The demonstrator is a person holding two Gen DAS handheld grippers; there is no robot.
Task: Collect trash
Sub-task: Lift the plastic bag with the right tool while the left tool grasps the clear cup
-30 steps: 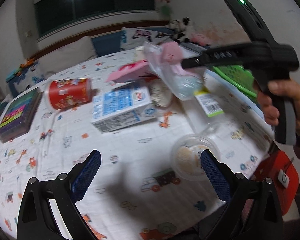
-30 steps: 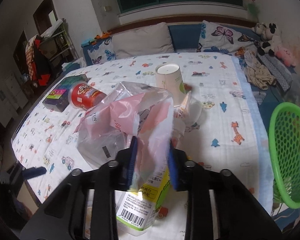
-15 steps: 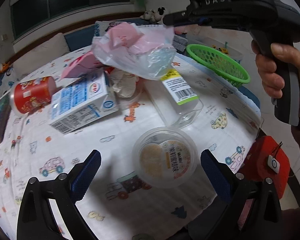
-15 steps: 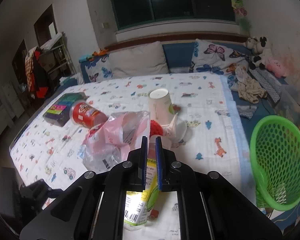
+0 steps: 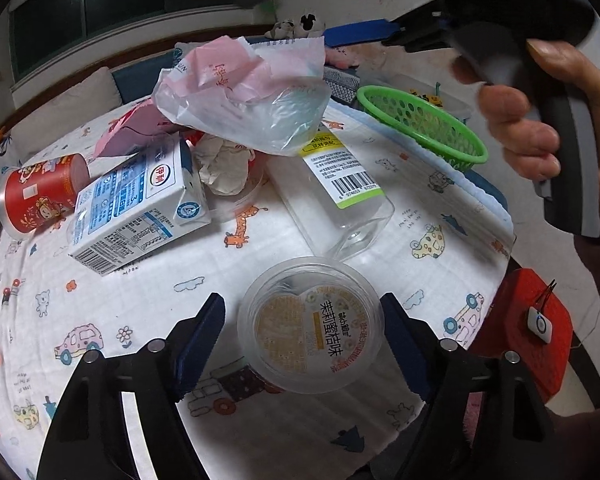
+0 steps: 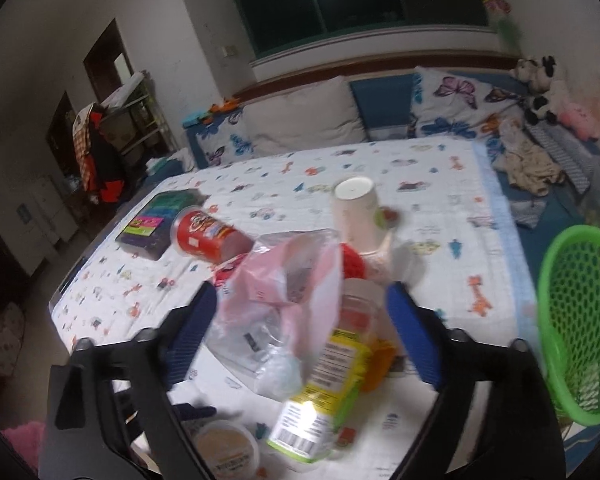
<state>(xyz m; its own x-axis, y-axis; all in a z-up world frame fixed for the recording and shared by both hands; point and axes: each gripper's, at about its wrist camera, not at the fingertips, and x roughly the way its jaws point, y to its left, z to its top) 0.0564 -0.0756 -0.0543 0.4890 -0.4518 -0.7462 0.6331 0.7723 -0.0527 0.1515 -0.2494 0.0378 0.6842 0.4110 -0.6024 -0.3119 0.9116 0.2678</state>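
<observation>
- The plastic bag (image 5: 244, 92) lies on a clear bottle (image 5: 332, 196) near the bed's (image 5: 260, 248) right edge, free between the right gripper's (image 6: 300, 332) spread, opening fingers.
- The left gripper's (image 5: 302, 330) fingers are closing around a clear lidded cup (image 5: 310, 326) at the bed's near edge, not yet pressing it.
- A green basket (image 5: 424, 124) sits beyond the right edge.
</observation>
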